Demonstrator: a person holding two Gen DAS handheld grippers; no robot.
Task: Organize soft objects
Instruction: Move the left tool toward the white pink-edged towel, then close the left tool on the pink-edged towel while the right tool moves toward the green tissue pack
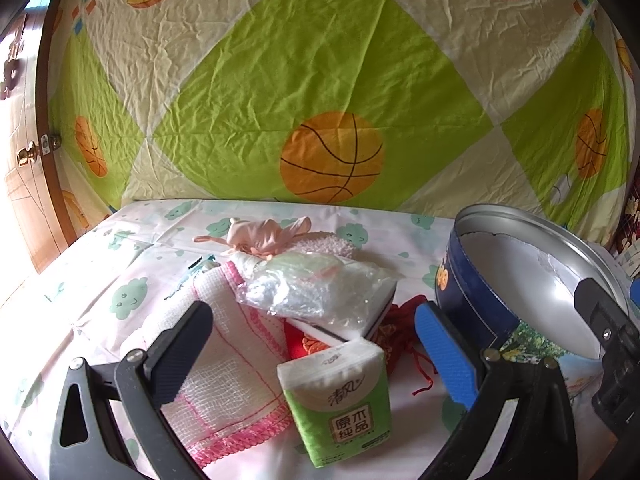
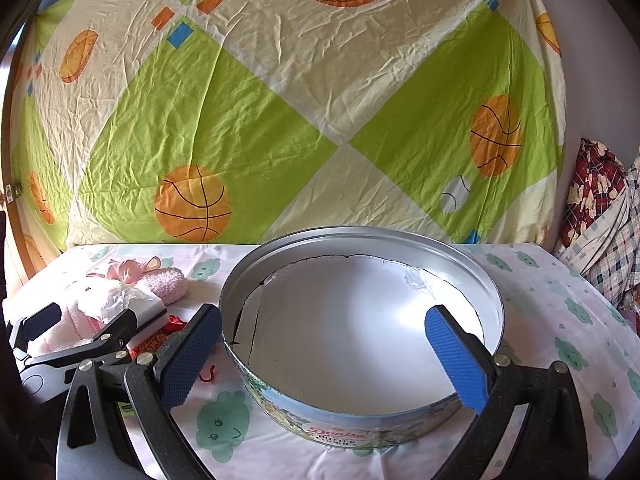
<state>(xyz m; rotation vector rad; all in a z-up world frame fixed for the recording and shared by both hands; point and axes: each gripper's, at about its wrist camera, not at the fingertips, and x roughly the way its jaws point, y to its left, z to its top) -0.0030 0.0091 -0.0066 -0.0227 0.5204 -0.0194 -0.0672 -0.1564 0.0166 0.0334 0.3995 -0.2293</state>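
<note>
Two grippers spread apart, holding nothing, above soft objects on the surface.
Left gripper (image 1: 320,344) over tissue pack (image 1: 338,400), beside pink-edged cloth (image 1: 232,376) and plastic bag (image 1: 316,288); right gripper (image 2: 324,360) straddling round tin (image 2: 360,320).

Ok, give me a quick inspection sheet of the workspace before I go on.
Surface: table cloth with green cloud print.
Job's things: tissue pack, pink-edged cloth, plastic bag, red pouch, pink fluffy cloth in one pile; round tin empty beside it.
Clutter: nothing seen.
Grippers: left gripper open around the tissue pack; right gripper open over the tin.
Cables: nothing seen.
Surroundings: basketball-print sheet behind; wooden door left.
</note>
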